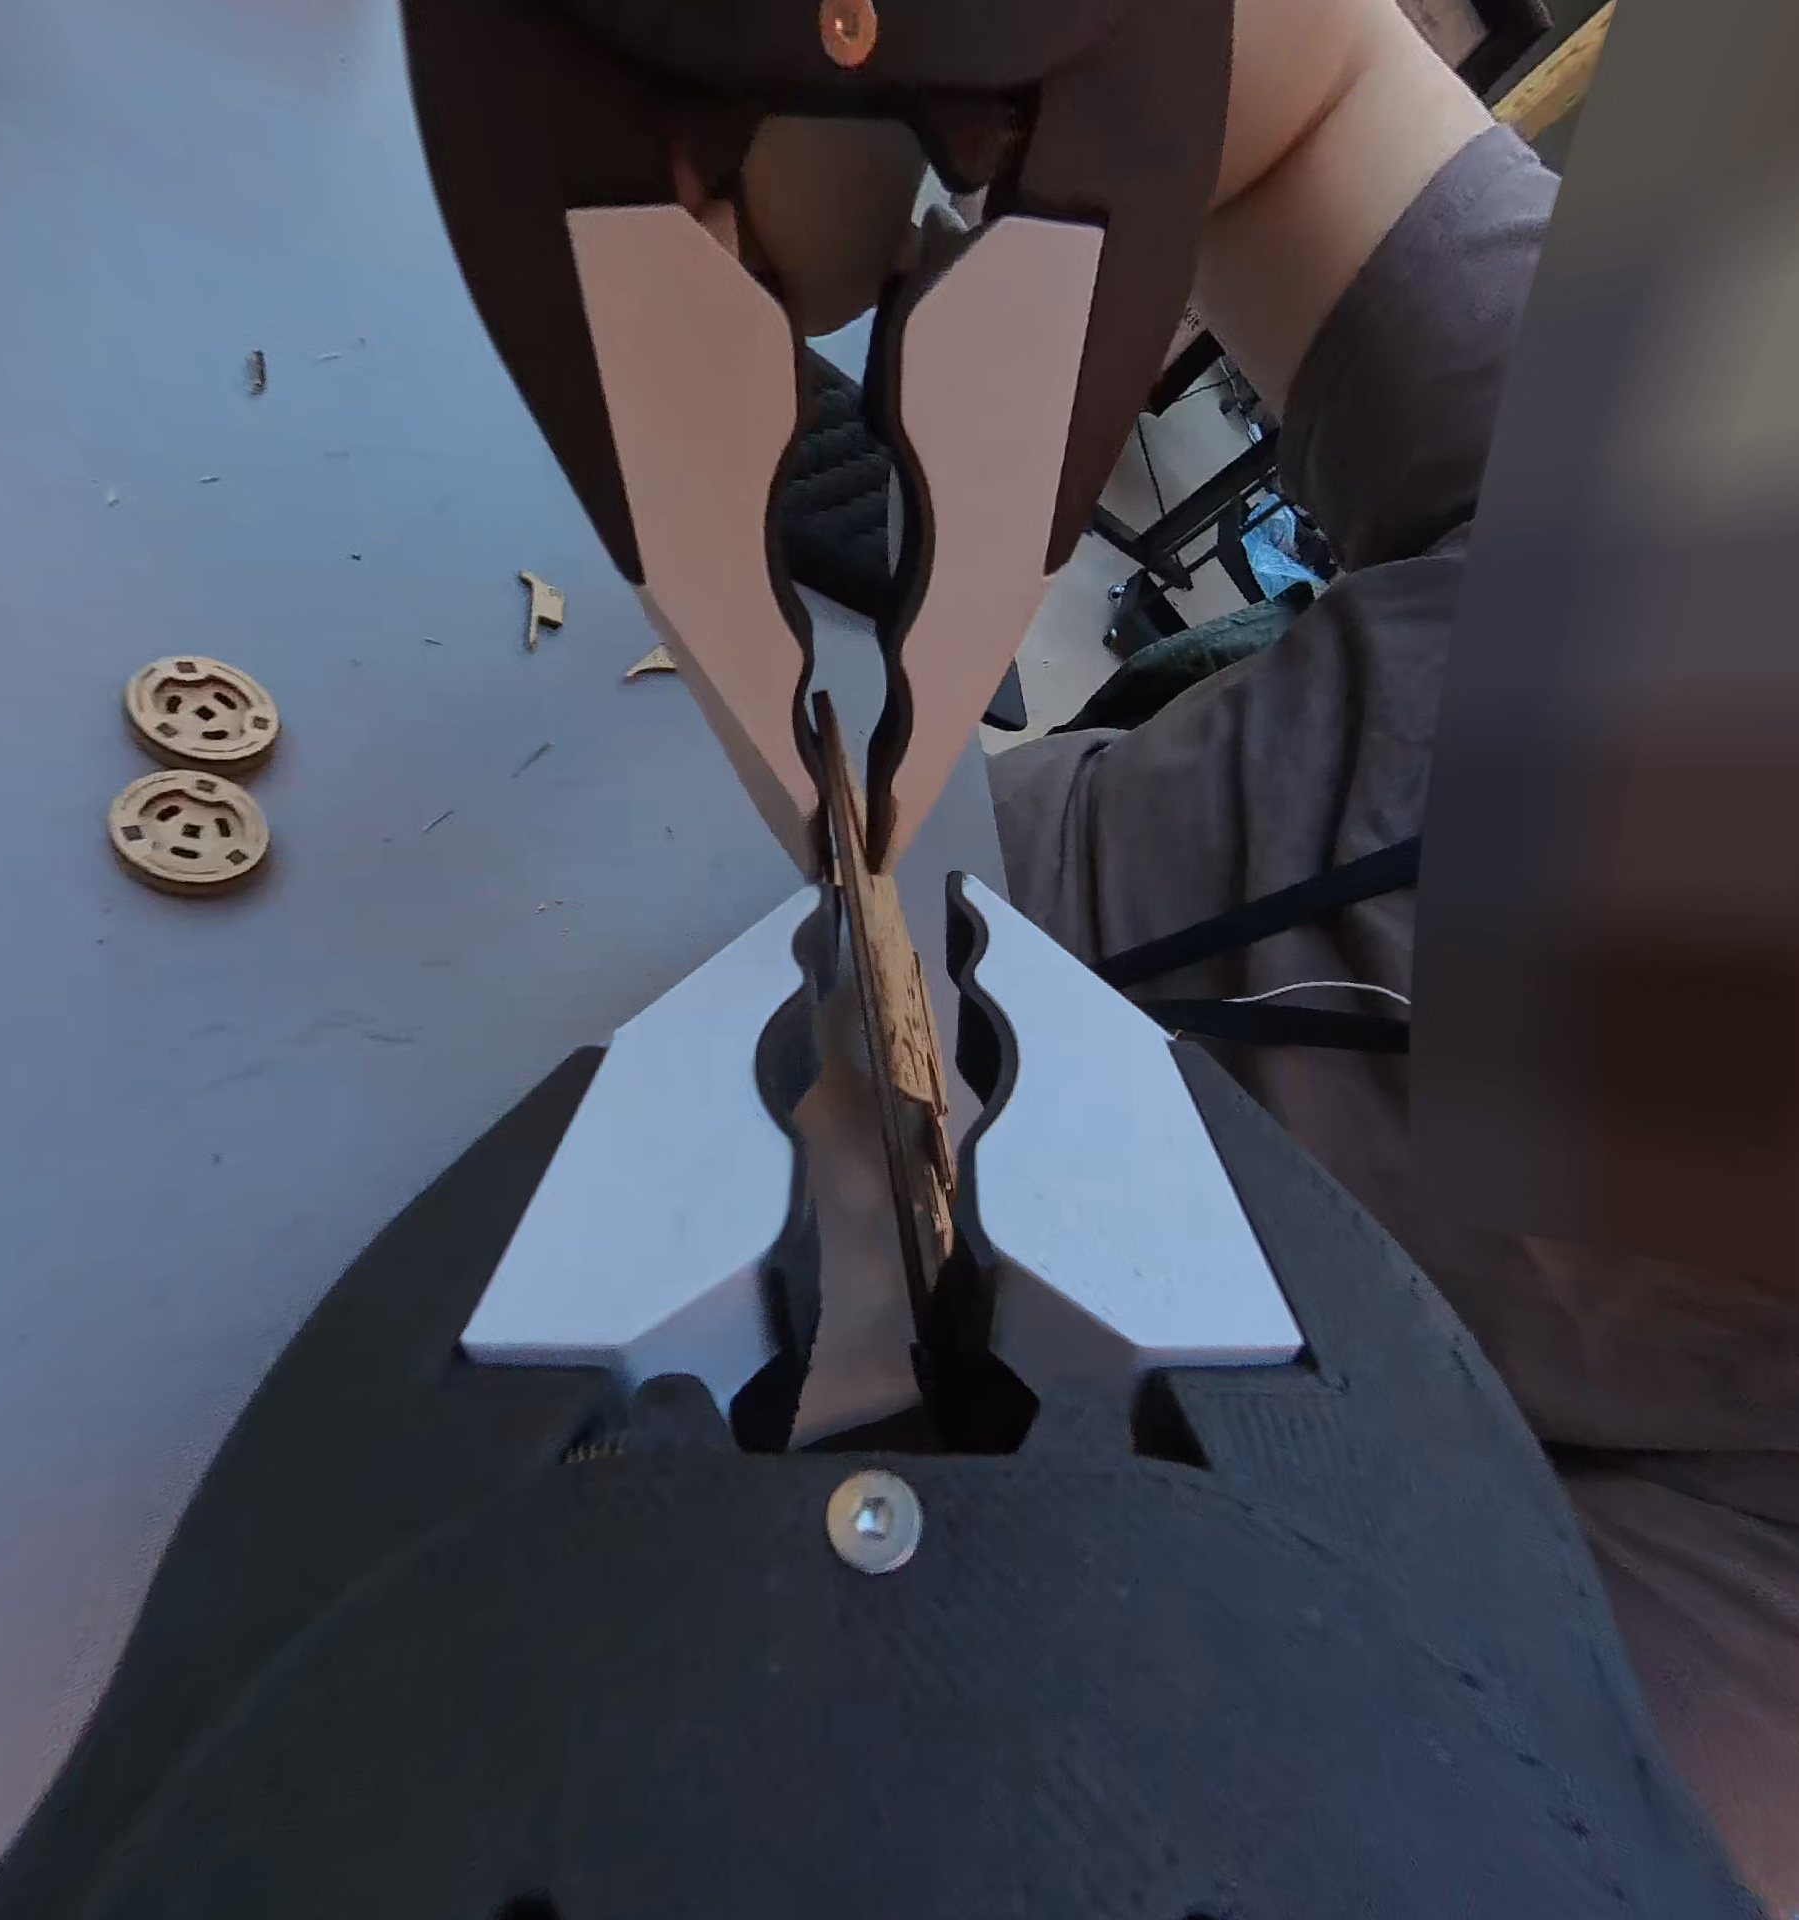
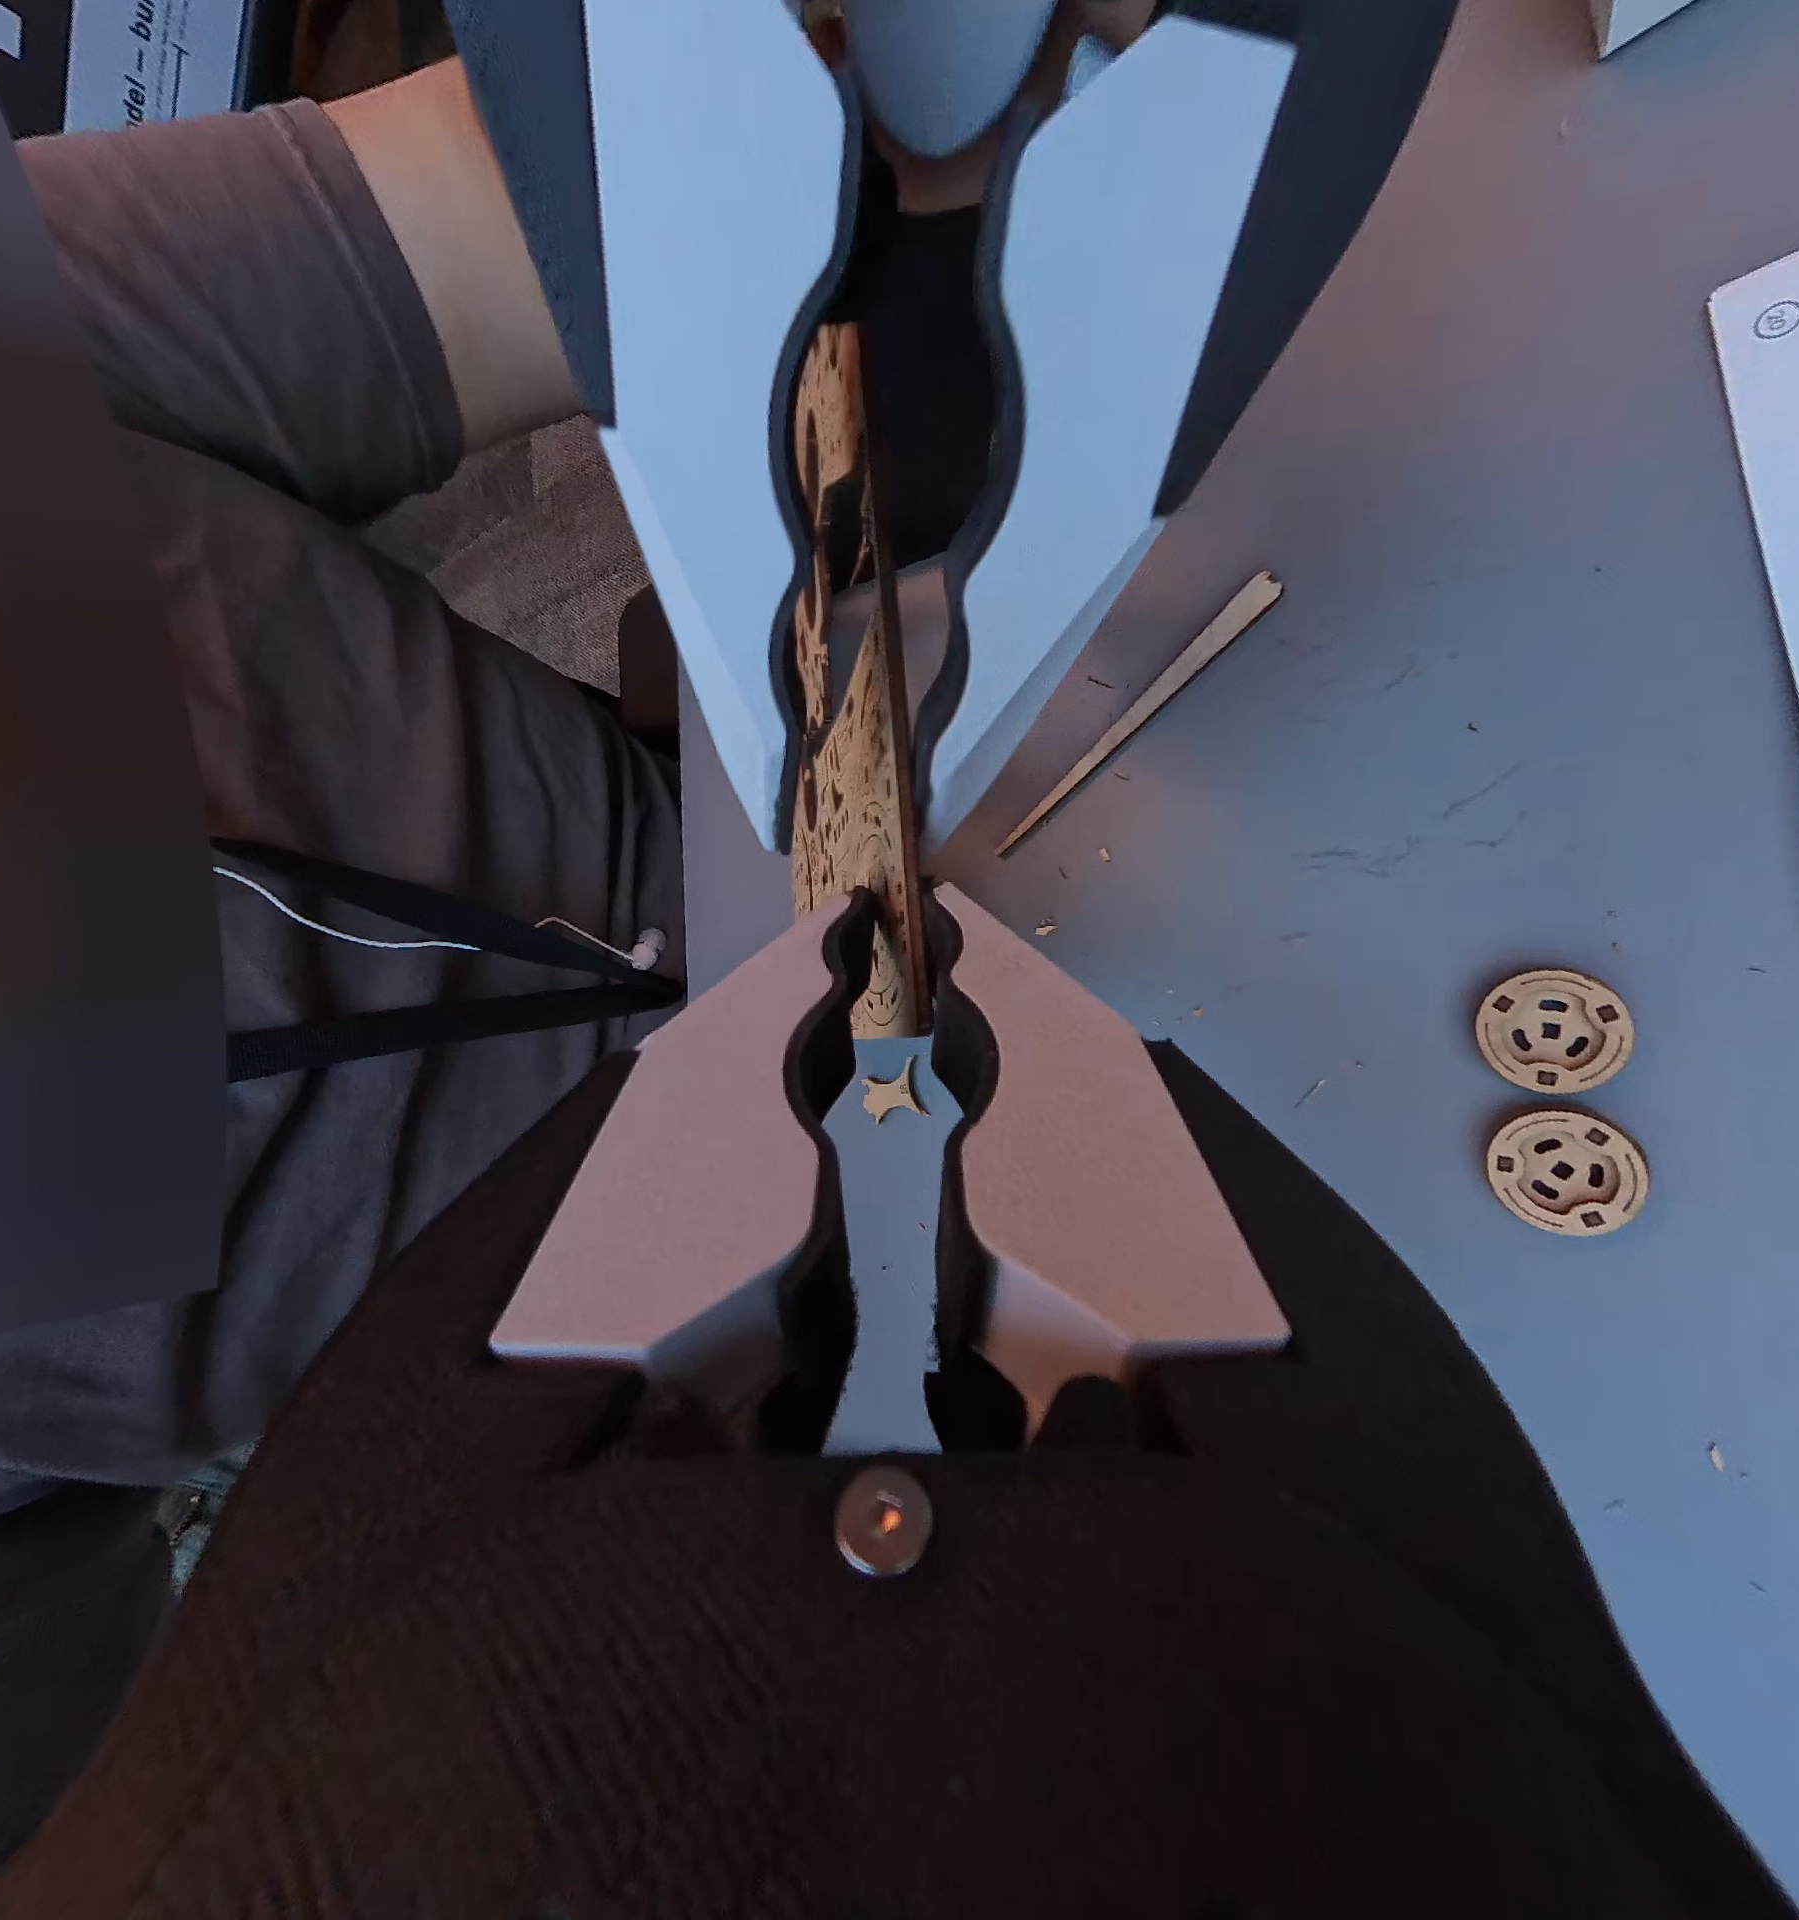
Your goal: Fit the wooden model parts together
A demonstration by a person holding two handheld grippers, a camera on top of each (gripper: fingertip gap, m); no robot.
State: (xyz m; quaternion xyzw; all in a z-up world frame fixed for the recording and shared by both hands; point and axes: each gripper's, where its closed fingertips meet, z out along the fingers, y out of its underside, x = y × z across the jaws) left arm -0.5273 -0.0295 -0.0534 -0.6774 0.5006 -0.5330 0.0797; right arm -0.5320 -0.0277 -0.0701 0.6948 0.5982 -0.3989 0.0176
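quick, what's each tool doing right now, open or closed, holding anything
left tool: partly open around the flat wooden piece; firm grip cannot be told.
right tool: closed on the same piece's end.

Table: matte grey-blue, flecked with pale wood crumbs.
Two wooden discs: light tan, dark square and curved cut-outs in a ring pattern.
Wooden panel: tan face with dense dark-brown laser-cut markings, edge burnt nearly black.
Wooden sliver: pale beige.
Left gripper: black body, light grey-white finger blocks, black wavy pads.
Right gripper: same scheme, blocks tinted pinkish, possibly lighting.
Sleeve: brown-grey.
Sheet: white.
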